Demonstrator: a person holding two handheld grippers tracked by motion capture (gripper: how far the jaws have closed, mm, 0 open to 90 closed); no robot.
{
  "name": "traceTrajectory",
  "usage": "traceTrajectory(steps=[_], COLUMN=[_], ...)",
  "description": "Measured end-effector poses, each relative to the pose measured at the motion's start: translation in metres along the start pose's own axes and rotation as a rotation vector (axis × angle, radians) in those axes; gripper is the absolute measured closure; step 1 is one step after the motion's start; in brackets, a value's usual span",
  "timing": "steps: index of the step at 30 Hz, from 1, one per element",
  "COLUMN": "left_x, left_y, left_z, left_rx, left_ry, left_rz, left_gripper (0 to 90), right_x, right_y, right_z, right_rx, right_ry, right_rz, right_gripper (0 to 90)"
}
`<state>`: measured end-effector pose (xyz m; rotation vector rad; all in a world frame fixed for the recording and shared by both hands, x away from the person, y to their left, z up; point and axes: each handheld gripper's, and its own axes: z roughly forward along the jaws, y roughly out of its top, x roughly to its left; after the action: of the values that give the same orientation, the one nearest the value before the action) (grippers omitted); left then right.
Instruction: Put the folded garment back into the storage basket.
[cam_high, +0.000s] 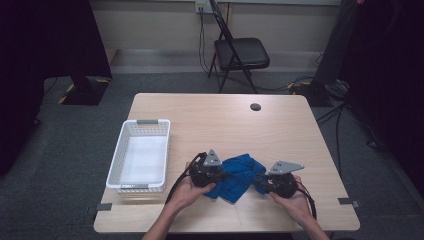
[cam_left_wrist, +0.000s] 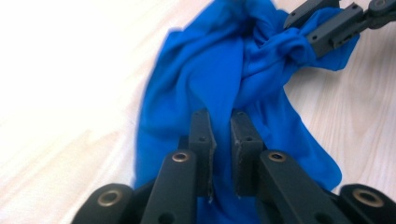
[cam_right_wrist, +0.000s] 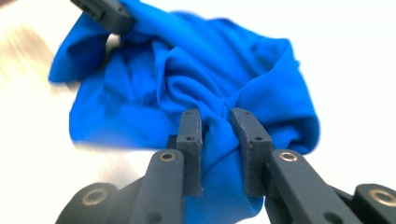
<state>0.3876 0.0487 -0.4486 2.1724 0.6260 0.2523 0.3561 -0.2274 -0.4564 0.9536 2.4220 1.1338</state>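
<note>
- Table (cam_high: 280, 125): pale wood top. I see it carrying everything I handle; a small dark round disc (cam_high: 255, 106) sits near its far edge, well apart from the work.
- Basket (cam_high: 116, 162): white, slotted walls, standing on the table's left part, just beside my left hand.
- Cloth (cam_high: 239, 175): blue and crumpled, lying on the near middle of the table between my two claws. From the left gripper view the cloth (cam_left_wrist: 210, 70) spreads away from the jaws in loose folds; from the right gripper view the cloth (cam_right_wrist: 196, 79) bunches into a twisted ridge at the jaws.
- Left claw (cam_high: 220, 172): I hold it at the cloth's left edge. From its own camera the left claw (cam_left_wrist: 219, 128) has its jaws drawn close together with a fold of blue fabric pinched between them.
- Right claw (cam_high: 260, 181): I hold it at the cloth's right edge. From its own camera the right claw (cam_right_wrist: 215, 126) has its jaws closed in on a thick gather of cloth, which fills the gap between them. The right claw (cam_left_wrist: 308, 25) also shows from the left gripper view, gripping the far bunch.
</note>
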Motion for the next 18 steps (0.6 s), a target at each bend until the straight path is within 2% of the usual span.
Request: traceTrajectory(steps=[4,10,14,18], left_x=[0.004,0.01,0.016,0.022], left_y=[0.0,0.0,-0.004,-0.011], left_z=[-0.006,-0.01,-0.007,0.0], left_rx=[-0.018,-0.019,0.015,0.074], left_ry=[0.019,0.058,0.089,0.1], left_rz=[-0.015,-0.039,-0.077,-0.109], left_gripper=[83.8,84.0,84.0,84.0], right_x=[-0.01,-0.029,-0.043,-0.053], right_y=[0.005,0.002,-0.002,-0.009], right_z=[-0.013,-0.026,-0.03,-0.029], right_rx=[-0.061,-0.113,-0.115,-0.075], right_ry=[-0.028,-0.105,-0.142,-0.173], right_rz=[0.028,0.096,0.142,0.171], right_gripper=[75.9,77.5,78.1,78.1])
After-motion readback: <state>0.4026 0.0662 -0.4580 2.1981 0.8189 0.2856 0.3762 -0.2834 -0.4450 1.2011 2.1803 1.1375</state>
